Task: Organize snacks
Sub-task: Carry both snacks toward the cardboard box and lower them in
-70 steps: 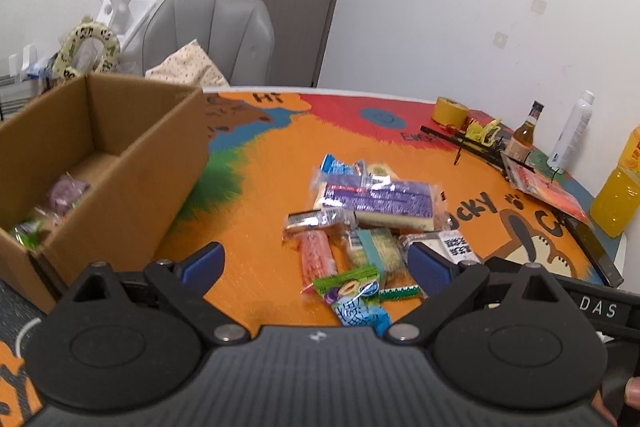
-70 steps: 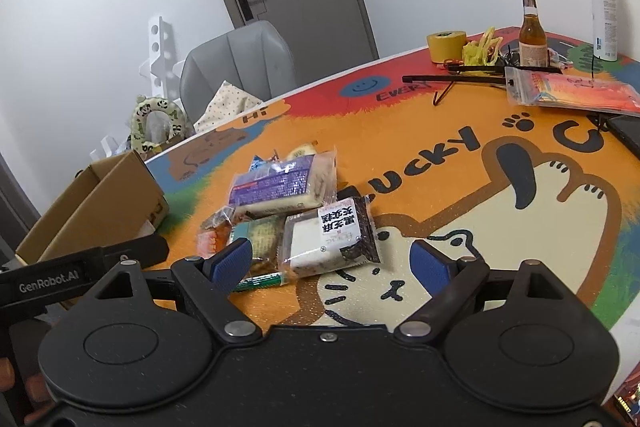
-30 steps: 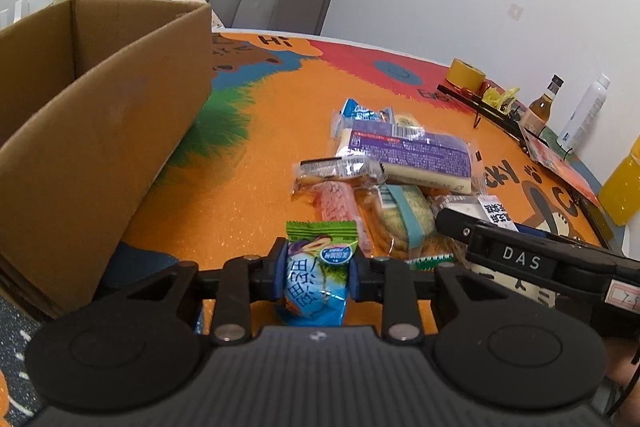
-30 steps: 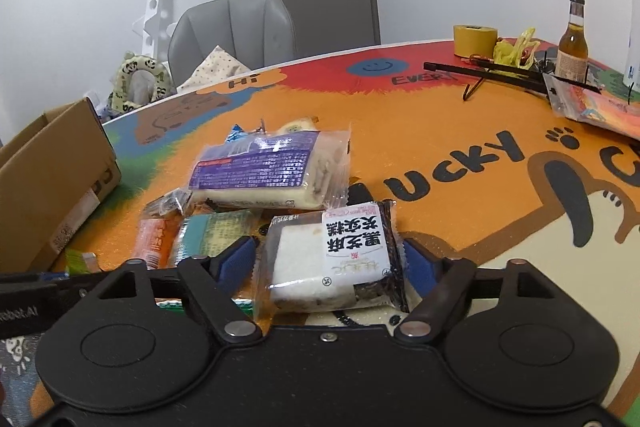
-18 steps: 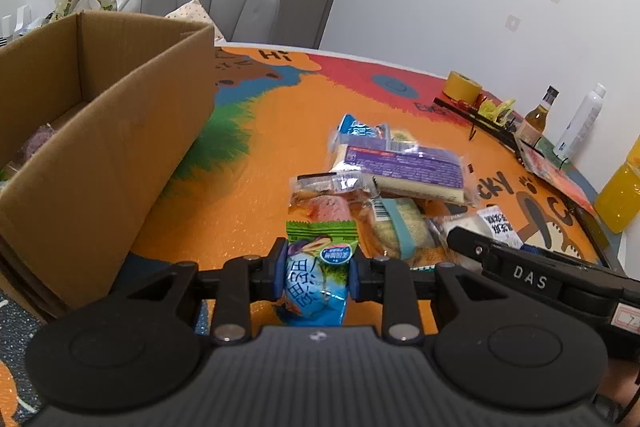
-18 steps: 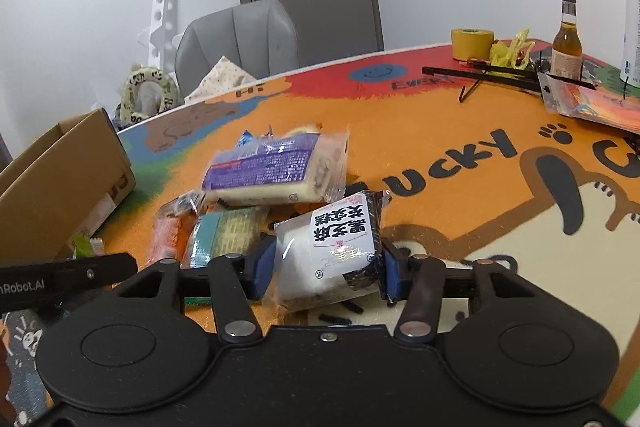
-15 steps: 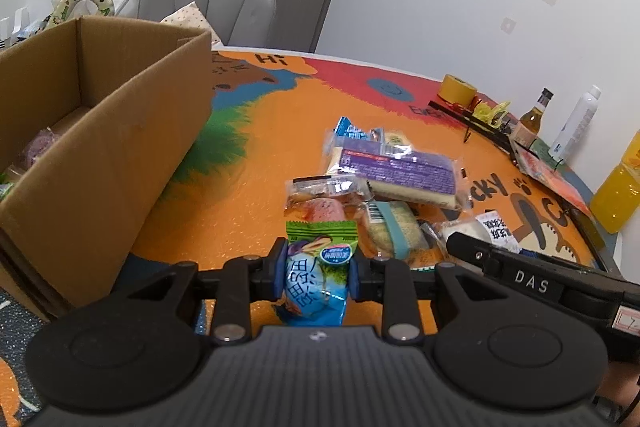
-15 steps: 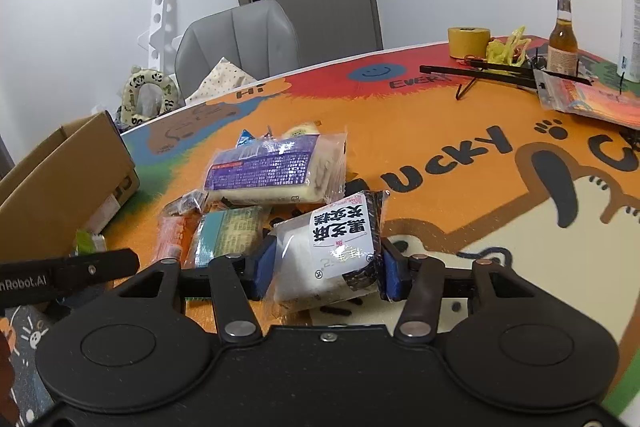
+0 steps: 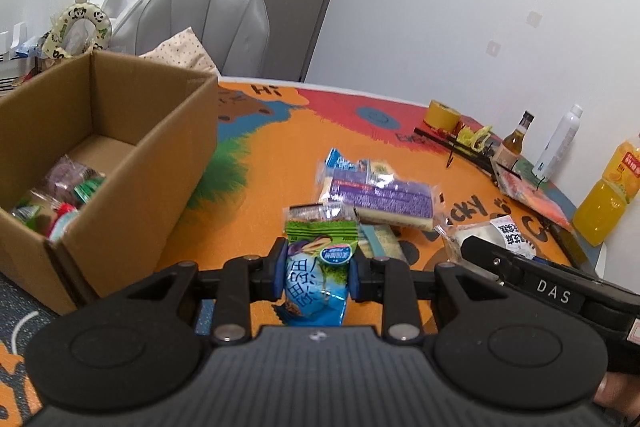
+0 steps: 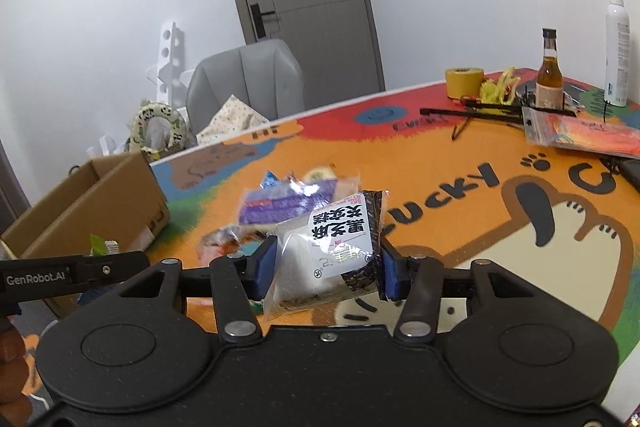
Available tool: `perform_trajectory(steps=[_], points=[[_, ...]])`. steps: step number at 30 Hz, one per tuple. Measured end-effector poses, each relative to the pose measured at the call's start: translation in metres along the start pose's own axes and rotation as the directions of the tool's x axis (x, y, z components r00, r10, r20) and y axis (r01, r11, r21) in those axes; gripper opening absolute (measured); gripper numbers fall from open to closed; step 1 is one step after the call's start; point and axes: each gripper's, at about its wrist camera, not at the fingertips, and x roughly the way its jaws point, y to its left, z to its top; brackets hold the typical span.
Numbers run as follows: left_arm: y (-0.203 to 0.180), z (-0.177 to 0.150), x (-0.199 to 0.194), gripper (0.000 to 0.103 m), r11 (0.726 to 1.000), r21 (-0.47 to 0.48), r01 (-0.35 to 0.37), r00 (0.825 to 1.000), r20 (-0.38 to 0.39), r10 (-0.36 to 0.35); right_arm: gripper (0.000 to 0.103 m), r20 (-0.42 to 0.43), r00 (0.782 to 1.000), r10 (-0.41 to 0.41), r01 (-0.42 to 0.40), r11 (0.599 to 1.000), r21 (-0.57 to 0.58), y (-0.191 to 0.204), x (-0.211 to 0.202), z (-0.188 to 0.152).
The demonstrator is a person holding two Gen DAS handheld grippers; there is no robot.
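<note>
Both snack packets are clamped and lifted off the surface (image 10: 440,155).
The right gripper (image 10: 326,273) fingers, just closed, pinch the black sesame cake packet (image 10: 328,251) at lower centre; the green-blue packet (image 9: 316,275) is held by the left gripper (image 9: 316,277), the cardboard box (image 9: 132,163) waiting at left.

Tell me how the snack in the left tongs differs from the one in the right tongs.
The blue and green packet in the left tongs is narrow and colourful; the white rice-cake packet in the right tongs is wider, with a black-lettered label and dark edges. The blue and green packet stands upright; the white rice-cake packet tilts. Both are sealed, gripped by their sides and lifted off the table.
</note>
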Motion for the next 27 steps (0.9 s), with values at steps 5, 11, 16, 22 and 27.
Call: perform_trajectory(steps=[5,11,16,22,27], points=[[0.0,0.015,-0.015,0.028,1.0,0.017,-0.002,0.999,0.04,0.001,0.049,0.031,0.999,0.019,-0.019,1.0,-0.005,0.009,-0.006,0.011],[0.005,0.035,-0.031,0.028,0.999,0.026,-0.02,0.996,0.085,0.018,0.049,0.058,0.996,0.064,-0.063,0.998,-0.016,0.027,-0.007,0.025],[0.017,0.048,-0.042,0.028,0.998,0.023,-0.057,0.992,0.112,0.054,0.049,0.063,0.988,0.141,-0.142,0.99,0.004,0.044,-0.005,0.036],[0.038,0.061,-0.054,0.028,0.995,0.005,-0.1,0.985,0.143,0.098,0.049,0.071,0.98,0.188,-0.186,0.982,-0.032,0.07,0.001,0.047],[0.059,0.071,-0.062,0.028,0.992,-0.012,-0.129,0.979,0.154,0.13,0.049,0.062,0.972,0.225,-0.223,0.974,-0.031,0.087,0.009,0.054]])
